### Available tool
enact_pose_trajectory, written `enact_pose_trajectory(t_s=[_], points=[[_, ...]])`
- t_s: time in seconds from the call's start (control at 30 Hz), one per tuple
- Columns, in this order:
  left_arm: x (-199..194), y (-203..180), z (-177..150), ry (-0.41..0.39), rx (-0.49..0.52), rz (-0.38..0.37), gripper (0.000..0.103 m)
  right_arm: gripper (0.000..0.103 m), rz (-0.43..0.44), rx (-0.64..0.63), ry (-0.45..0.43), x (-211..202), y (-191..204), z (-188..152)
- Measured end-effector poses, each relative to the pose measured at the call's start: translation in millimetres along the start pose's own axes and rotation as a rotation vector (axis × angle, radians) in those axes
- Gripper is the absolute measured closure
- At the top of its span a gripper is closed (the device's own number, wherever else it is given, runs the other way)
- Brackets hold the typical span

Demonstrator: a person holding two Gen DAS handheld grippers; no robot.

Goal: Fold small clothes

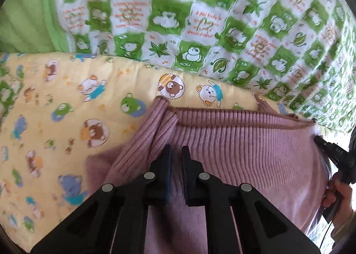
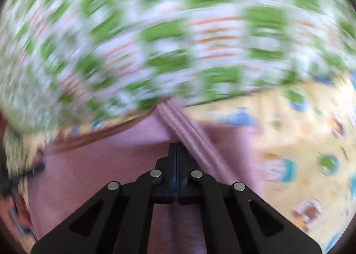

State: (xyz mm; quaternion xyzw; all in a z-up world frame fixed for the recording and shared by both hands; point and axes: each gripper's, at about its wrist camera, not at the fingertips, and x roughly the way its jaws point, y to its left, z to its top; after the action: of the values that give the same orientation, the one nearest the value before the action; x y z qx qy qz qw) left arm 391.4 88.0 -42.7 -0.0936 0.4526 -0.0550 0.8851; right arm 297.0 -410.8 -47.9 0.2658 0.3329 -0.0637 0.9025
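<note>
We observed a mauve ribbed knit garment (image 1: pixel 240 142) lying on a yellow bear-print quilt (image 1: pixel 55 120), its brown-trimmed hem running along the quilt's far edge, where a green-and-white checked blanket (image 1: pixel 200 31) overlapped the quilt. The left gripper (image 1: pixel 176 153) sat over the garment with its jaws a little apart and nothing between them; a folded ribbed sleeve (image 1: pixel 153 133) lay just beside its left finger. In the left wrist view, the other tool and the hand holding it (image 1: pixel 338 194) appeared at the garment's right edge. The right wrist view was heavily motion-blurred. There, the right gripper (image 2: pixel 176 149) had its jaws pressed together over the garment (image 2: pixel 100 165); a ribbed strip (image 2: pixel 189 133) ran past the tips on their right side, and we could not tell whether any fabric was pinched.
</note>
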Motion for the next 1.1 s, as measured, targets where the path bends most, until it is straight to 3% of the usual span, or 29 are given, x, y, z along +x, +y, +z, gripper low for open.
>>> enact_pose_trajectory(t_s=[0.07, 0.13, 0.23, 0.3, 0.33, 0.43, 0.47, 0.53, 0.6, 0.63, 0.67, 0.7, 0.8, 0.9, 1.0, 1.1], points=[[-27, 10, -8, -0.02, -0.016, 0.009, 0.087, 0.1, 0.018, -0.015, 0.027, -8, -1, 3], [-53, 10, -20, -0.047, -0.039, 0.023, 0.067, 0.099, -0.003, -0.077, 0.017, -28, -2, 5], [-80, -3, -46, -0.053, -0.04, -0.05, 0.067, 0.098, 0.067, -0.091, -0.01, -66, 4, -1], [-86, -27, -60, -0.041, -0.029, -0.089, 0.065, 0.095, 0.168, -0.103, 0.015, -82, 12, -14], [-85, -33, -72, -0.018, -0.025, -0.103, 0.064, 0.088, 0.2, -0.117, 0.034, -86, 17, -23], [-62, -42, -85, 0.031, -0.028, -0.067, 0.064, 0.049, 0.254, -0.215, 0.11, -88, 41, -62], [-55, -38, -88, 0.046, -0.037, -0.048, 0.064, 0.048, 0.261, -0.239, 0.128, -85, 43, -74], [-42, -20, -89, 0.064, -0.072, -0.012, 0.063, 0.048, 0.212, -0.239, 0.166, -81, 30, -86], [-33, 1, -87, 0.071, -0.114, -0.005, 0.066, 0.051, 0.176, -0.158, 0.177, -71, 0, -89], [-32, 11, -87, 0.071, -0.14, -0.011, 0.067, 0.065, 0.185, -0.129, 0.169, -70, -12, -89], [-32, 21, -85, 0.069, -0.158, 0.0, 0.067, 0.094, 0.175, -0.116, 0.17, -68, -22, -86], [-34, 27, -84, 0.063, -0.165, 0.028, 0.067, 0.103, 0.148, -0.098, 0.181, -66, -37, -81], [-40, 43, -84, 0.058, -0.19, 0.051, 0.067, 0.103, 0.182, -0.06, 0.185, -67, -50, -76], [-46, 53, -89, 0.064, -0.206, 0.044, 0.069, 0.103, 0.099, -0.141, 0.152, -80, -37, -73], [-58, 51, -99, 0.079, -0.195, 0.067, 0.068, 0.103, 0.059, -0.063, 0.127, -93, -44, -74], [-91, 45, -112, 0.045, -0.23, 0.014, 0.067, 0.099, 0.066, -0.068, 0.143, -109, -29, -79]])
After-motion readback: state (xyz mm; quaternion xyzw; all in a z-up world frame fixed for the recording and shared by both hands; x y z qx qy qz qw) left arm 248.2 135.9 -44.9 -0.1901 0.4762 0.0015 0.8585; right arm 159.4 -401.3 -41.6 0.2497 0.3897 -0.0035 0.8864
